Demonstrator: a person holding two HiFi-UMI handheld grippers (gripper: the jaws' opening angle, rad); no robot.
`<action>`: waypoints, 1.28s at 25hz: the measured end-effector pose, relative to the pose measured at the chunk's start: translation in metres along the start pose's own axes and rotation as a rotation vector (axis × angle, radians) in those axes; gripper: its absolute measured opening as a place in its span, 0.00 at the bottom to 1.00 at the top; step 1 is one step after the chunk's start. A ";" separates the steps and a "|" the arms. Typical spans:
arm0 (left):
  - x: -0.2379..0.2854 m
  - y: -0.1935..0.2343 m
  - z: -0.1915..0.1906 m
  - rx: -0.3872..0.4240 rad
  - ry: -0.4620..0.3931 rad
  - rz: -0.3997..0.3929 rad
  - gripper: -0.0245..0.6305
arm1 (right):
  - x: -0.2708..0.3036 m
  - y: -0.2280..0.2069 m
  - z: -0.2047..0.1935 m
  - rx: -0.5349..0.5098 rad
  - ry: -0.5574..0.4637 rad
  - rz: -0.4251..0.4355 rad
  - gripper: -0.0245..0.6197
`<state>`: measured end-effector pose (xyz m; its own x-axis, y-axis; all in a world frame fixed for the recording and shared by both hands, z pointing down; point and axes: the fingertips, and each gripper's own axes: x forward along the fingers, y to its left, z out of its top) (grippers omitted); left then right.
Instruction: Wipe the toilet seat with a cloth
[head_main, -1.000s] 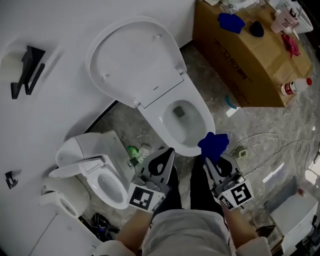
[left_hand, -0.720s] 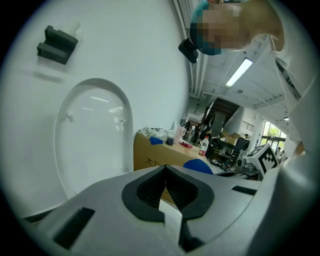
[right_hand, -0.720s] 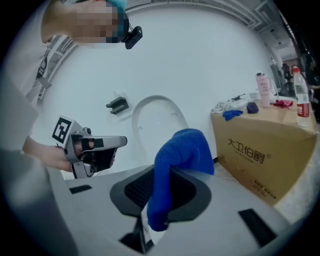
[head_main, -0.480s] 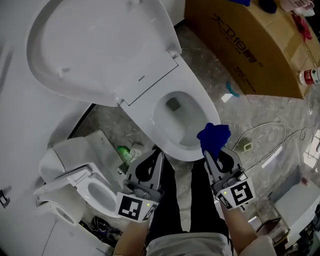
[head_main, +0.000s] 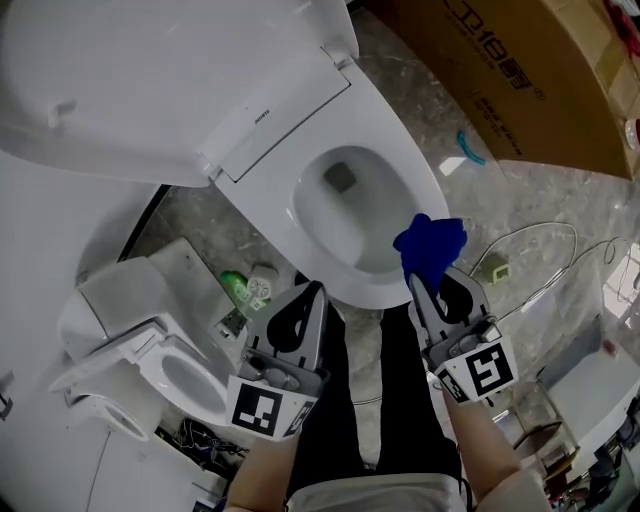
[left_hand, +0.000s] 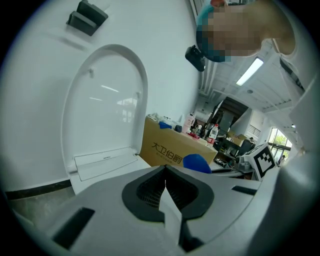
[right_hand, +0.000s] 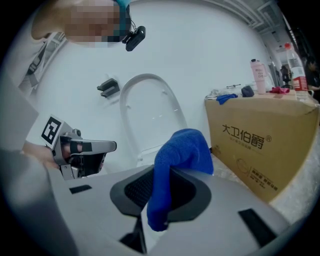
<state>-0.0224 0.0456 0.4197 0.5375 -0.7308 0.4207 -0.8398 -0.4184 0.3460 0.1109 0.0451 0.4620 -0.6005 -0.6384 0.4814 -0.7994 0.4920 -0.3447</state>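
Right gripper (right_hand: 160, 200) jaws pinched on the blue cloth (right_hand: 182, 150). Most of the cloth bunches out past the tips, probably so a loose pad is free for wiping. In the head view the cloth (head_main: 430, 248) hangs at 12 o'clock off the right gripper (head_main: 420, 285), over the front-right edge of the toilet seat (head_main: 365, 288); can't tell if it touches.

Left gripper (left_hand: 165, 187) jaws pressed together, nothing between. It sits idle at 6 o'clock of the bowl, just in front of the rim.

Lid (head_main: 150, 80) is up at 11 o'clock, so the seat ring is open to reach. Cardboard box (head_main: 540, 70) at 1 o'clock crowds the toilet's right side. Spare toilet (head_main: 180, 370) and a green bottle (head_main: 235, 285) lie at 8 o'clock, and cables (head_main: 540, 250) trail at 3 o'clock. The seat itself is unobstructed.
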 end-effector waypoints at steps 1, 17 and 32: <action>-0.001 0.000 -0.001 -0.001 0.001 0.002 0.05 | 0.002 0.000 -0.002 -0.004 0.002 0.003 0.12; -0.010 0.010 -0.001 -0.003 -0.009 0.002 0.05 | 0.097 -0.038 0.020 0.016 -0.007 -0.002 0.12; -0.016 0.026 -0.011 -0.022 0.003 -0.006 0.05 | 0.189 -0.090 -0.006 0.000 0.139 -0.049 0.12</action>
<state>-0.0523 0.0524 0.4307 0.5430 -0.7268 0.4206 -0.8345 -0.4111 0.3669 0.0691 -0.1165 0.5888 -0.5525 -0.5738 0.6046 -0.8278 0.4624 -0.3177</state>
